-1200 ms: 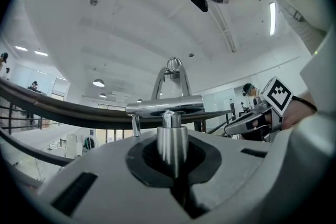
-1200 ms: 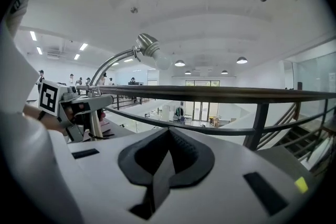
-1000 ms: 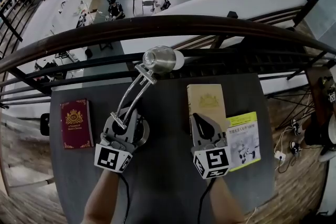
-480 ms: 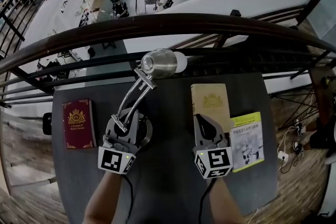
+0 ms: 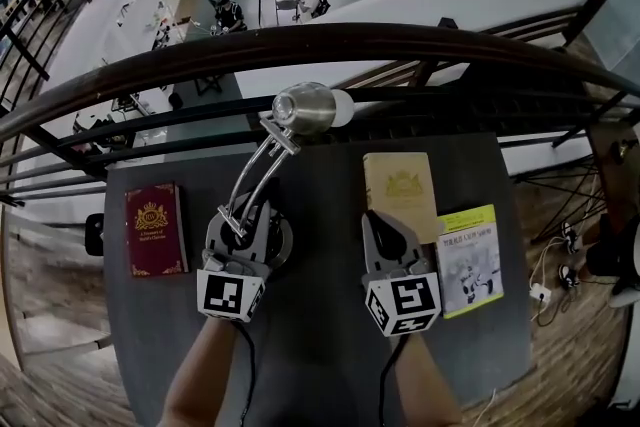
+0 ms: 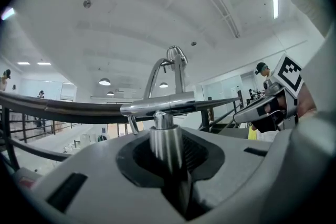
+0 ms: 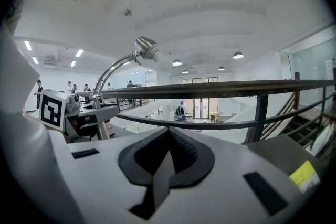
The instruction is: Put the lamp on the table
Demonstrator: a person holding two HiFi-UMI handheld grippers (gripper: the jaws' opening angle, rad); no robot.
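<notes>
A chrome desk lamp stands on the dark grey table. Its round base sits at the table's left middle, and its curved arm rises to the head near the railing. My left gripper is at the base with the upright post between its jaws. The jaws have just been opening, and a gap shows beside the post. My right gripper lies to the right of the lamp, shut and empty.
A red book lies at the table's left edge. A tan book and a yellow-green booklet lie at the right. A dark railing runs along the far edge, with a drop to a lower floor behind it.
The lamp stands where it stood. The left jaws sit slightly wider round the post. The right gripper has barely shifted.
</notes>
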